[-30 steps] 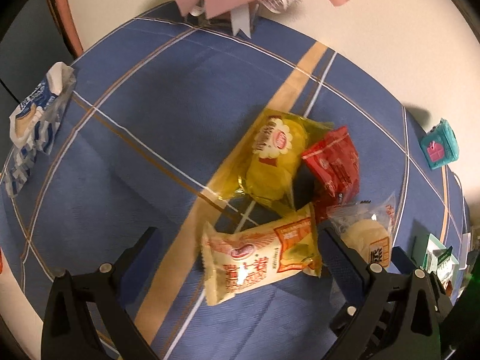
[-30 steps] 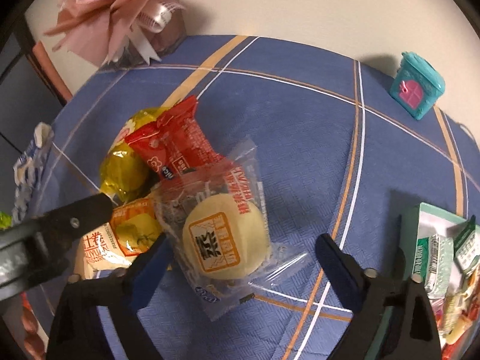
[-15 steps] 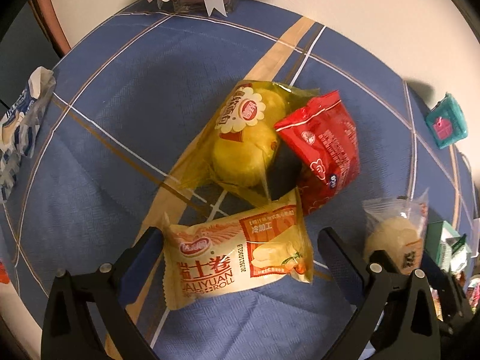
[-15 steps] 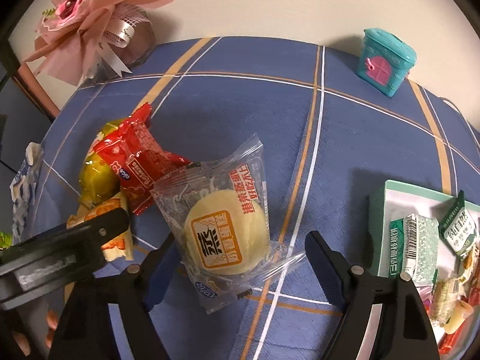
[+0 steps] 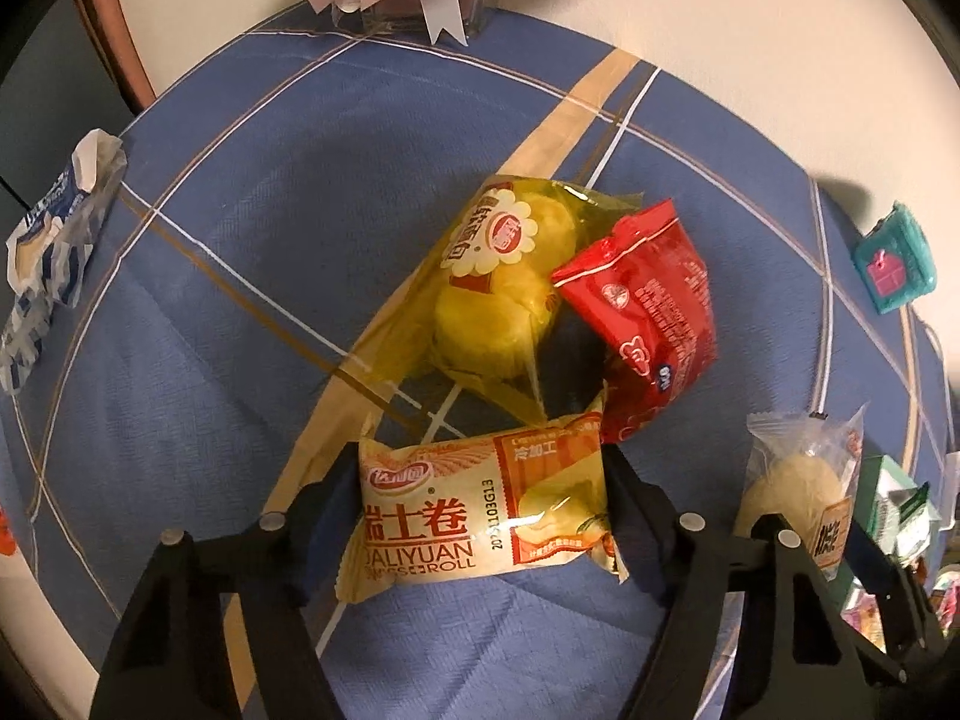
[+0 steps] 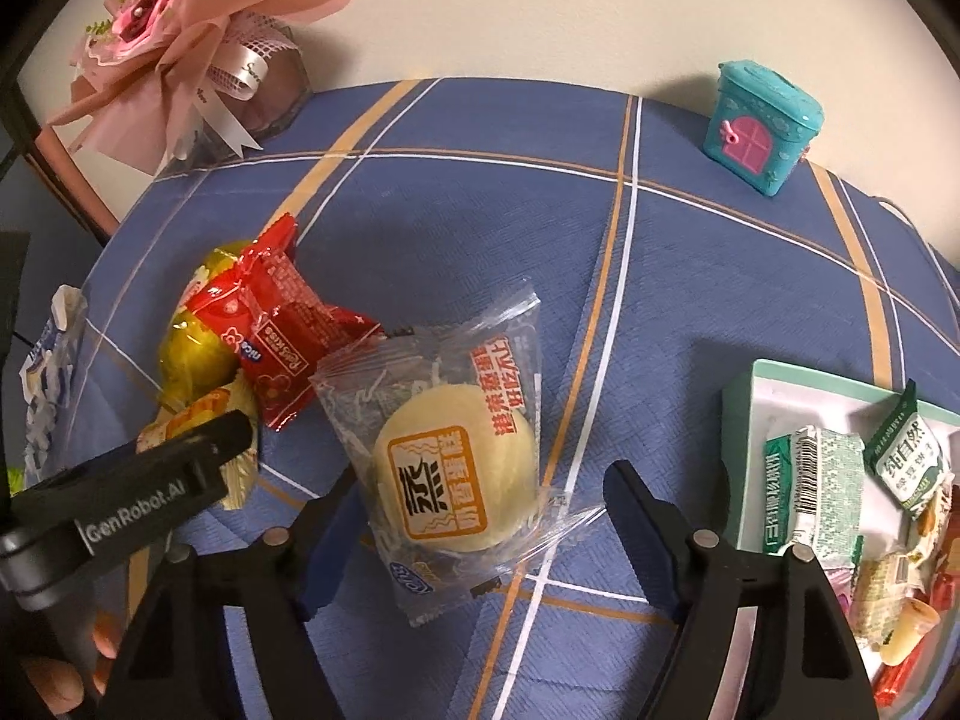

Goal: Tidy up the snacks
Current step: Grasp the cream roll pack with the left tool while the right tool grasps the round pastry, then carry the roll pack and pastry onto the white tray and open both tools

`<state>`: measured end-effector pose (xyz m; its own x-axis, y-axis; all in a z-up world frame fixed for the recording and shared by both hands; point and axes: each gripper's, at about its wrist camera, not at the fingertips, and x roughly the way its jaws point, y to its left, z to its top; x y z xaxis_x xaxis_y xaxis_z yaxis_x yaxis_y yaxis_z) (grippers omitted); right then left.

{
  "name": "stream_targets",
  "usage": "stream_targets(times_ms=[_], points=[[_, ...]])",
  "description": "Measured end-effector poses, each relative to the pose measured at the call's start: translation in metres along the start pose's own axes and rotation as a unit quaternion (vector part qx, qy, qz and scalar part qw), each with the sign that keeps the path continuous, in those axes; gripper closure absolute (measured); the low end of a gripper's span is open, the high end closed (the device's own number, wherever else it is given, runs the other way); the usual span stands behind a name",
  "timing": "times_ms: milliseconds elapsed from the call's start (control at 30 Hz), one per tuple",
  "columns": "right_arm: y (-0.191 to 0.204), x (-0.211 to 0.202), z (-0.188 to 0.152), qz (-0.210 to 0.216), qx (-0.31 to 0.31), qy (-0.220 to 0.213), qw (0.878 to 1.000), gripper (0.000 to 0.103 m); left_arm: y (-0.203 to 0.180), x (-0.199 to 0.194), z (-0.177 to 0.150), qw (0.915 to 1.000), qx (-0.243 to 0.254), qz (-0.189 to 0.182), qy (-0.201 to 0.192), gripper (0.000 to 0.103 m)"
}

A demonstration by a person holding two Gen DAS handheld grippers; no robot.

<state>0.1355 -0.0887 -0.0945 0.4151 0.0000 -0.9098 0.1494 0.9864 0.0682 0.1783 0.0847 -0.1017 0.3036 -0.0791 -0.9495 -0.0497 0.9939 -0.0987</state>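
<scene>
My left gripper point(image 5: 480, 480) is shut on a yellow Swiss-roll packet point(image 5: 480, 510), its jaws against both ends of it. Behind it lie a yellow cake packet point(image 5: 498, 294) and a red rice-cracker packet point(image 5: 648, 312). My right gripper point(image 6: 474, 504) is open, its jaws either side of a clear packet with a pale steamed cake point(image 6: 450, 474), which also shows in the left wrist view point(image 5: 804, 480). The left gripper's finger point(image 6: 132, 510) shows at the left of the right wrist view. A green tray point(image 6: 744, 414) with several snack packets sits at the right.
A blue checked cloth point(image 6: 690, 276) covers the table. A pink bouquet point(image 6: 180, 42) stands at the back left, a teal toy house point(image 6: 759, 126) at the back right, and a blue-white wrapper point(image 5: 48, 240) at the left edge.
My left gripper has closed in on the Swiss-roll packet and now grips it. The right gripper has moved slightly and still straddles the steamed cake packet.
</scene>
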Motion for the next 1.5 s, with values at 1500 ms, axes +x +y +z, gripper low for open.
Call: stream_targets(times_ms=[1500], points=[[-0.226,-0.154,-0.068,-0.057,0.246,-0.069,0.965,0.026,-0.213,-0.134,-0.118,0.9601,0.239,-0.103,-0.102,0.027]])
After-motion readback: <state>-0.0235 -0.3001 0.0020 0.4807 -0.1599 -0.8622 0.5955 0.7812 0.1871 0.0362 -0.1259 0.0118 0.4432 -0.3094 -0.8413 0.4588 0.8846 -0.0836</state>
